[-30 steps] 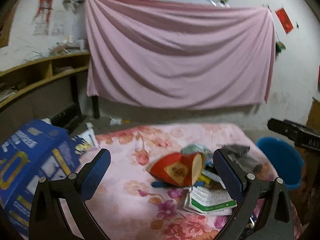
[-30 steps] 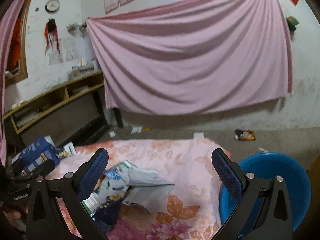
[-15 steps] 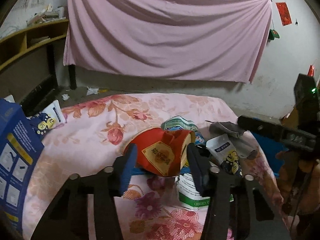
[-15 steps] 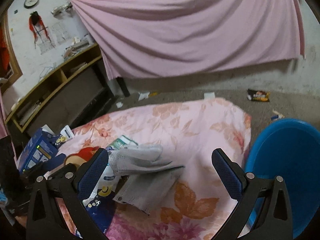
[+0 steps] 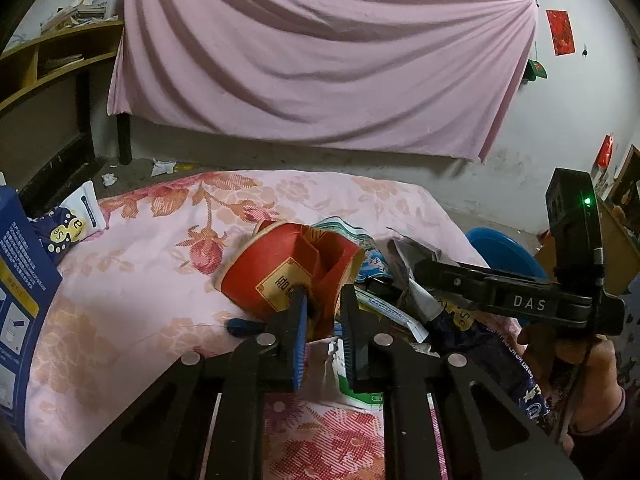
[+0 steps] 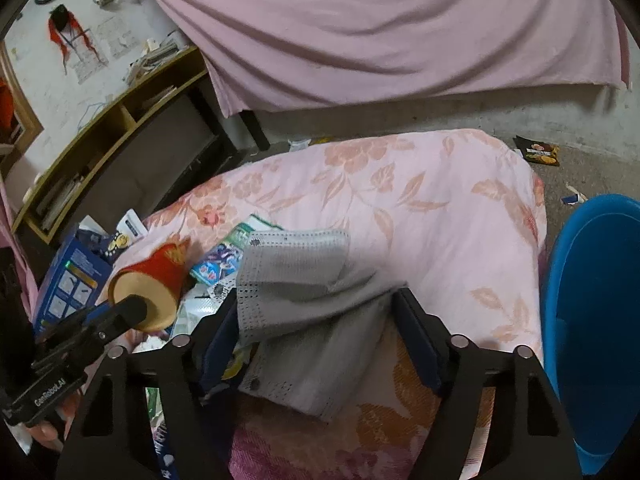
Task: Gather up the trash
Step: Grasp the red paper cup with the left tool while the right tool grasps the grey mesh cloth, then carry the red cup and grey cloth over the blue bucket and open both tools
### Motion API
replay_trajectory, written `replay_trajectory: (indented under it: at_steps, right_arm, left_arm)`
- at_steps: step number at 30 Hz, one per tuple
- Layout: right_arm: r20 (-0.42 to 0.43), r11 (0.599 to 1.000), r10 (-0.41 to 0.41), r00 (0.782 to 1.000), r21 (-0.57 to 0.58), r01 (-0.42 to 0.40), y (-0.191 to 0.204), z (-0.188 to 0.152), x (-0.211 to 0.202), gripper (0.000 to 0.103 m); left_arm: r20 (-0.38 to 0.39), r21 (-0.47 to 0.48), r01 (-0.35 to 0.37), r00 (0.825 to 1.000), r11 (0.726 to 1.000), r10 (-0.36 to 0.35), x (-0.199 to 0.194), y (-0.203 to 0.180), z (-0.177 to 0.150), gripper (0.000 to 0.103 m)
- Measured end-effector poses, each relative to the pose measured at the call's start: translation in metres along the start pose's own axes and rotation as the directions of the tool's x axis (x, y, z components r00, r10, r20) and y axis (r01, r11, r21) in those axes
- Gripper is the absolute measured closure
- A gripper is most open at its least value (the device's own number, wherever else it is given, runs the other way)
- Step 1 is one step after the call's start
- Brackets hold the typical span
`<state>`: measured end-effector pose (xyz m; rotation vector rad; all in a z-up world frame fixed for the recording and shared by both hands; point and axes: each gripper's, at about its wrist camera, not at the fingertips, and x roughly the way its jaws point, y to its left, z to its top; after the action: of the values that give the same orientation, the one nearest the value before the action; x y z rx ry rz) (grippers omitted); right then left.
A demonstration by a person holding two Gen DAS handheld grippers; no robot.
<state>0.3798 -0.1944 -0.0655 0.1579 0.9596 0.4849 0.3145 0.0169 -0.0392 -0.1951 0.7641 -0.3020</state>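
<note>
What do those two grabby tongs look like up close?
Both are black metal. The left tongs have two flat arms with round silver bolts and ridged blue pads. The right tongs match, with dark blue pads. Seen from the side, one body reads "DAS" in white and shows a small green light; the other carries white lettering too.

light: dim, flat indoor | shadows: soft | blur: slight | edges: fisheye-bent, dark corners

Black tongs (image 5: 323, 334) with blue pads (image 5: 300, 344)
</note>
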Motion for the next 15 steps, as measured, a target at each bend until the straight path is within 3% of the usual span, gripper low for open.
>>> replay_trajectory:
  at_steps: [3,8,13,15]
  right_arm:
    - [0.004,1.000,0.007,1.000,0.011,-0.007,-0.002,-0.001,-0.001,0.041]
    - [0.007,0.999,0.037,0.999,0.035,-0.037,-0.005,-0.002,0.000,0.072]
    - [0.032,0.998,0.040,0.999,0.040,-0.042,-0.005,-0.004,-0.004,0.090]
    - [0.058,0.998,0.042,0.997,0.036,-0.044,-0.005,-0.004,-0.009,0.091]
  left_arm:
    - [0.004,0.008,-0.007,1.000,1.000,0.007,0.000,-0.002,0.000,0.093]
    - [0.019,0.009,-0.010,1.000,1.000,0.010,-0.001,-0.002,-0.002,0.093]
    - [0.043,-0.007,-0.003,0.999,1.000,0.004,-0.007,0.001,-0.003,0.094]
    - [0.064,-0.011,-0.001,0.998,1.000,0.002,-0.012,0.002,-0.003,0.094]
